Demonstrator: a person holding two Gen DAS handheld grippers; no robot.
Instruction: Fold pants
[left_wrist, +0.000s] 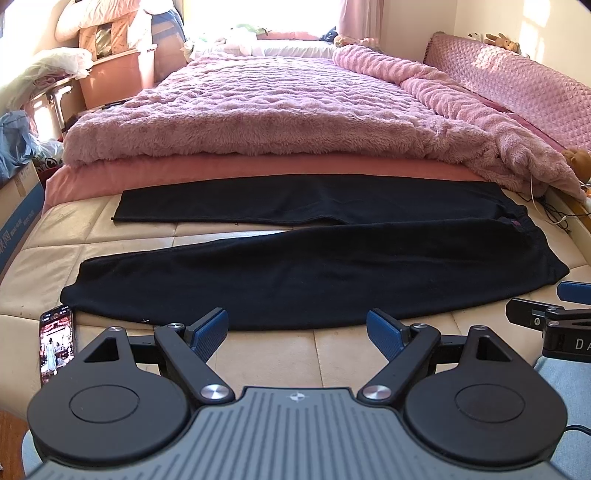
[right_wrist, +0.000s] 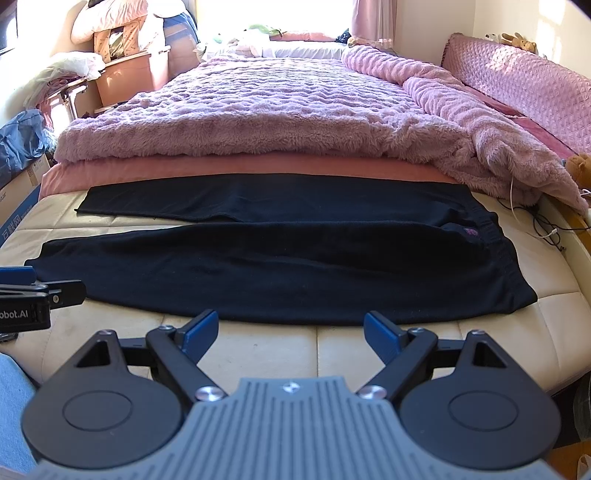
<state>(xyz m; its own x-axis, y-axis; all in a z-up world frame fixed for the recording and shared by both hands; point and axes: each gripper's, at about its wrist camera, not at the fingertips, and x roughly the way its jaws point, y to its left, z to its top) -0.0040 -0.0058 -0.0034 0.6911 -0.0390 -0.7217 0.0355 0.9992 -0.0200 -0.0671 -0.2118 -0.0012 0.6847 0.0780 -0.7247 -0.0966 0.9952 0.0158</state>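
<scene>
Here, black pants (left_wrist: 295, 273) flat on bed (left_wrist: 332, 350), both tongs (left_wrist: 297, 334) (right_wrist: 290, 332) spread, empty, far leg's edge hidden.

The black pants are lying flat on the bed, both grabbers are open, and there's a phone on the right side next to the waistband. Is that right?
Almost. The phone lies on the left, by the pant-leg ends, as the left wrist view shows. The black pants do lie flat, and the left gripper and right gripper are open.

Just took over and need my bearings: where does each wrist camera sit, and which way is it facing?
Left wrist: on the left gripper, open, facing the black pants across the bed; phone at its left, right gripper at the edge.
Right wrist: on the right gripper, open, nearer the waistband.
Shared: the pants, pink blanket.
</scene>
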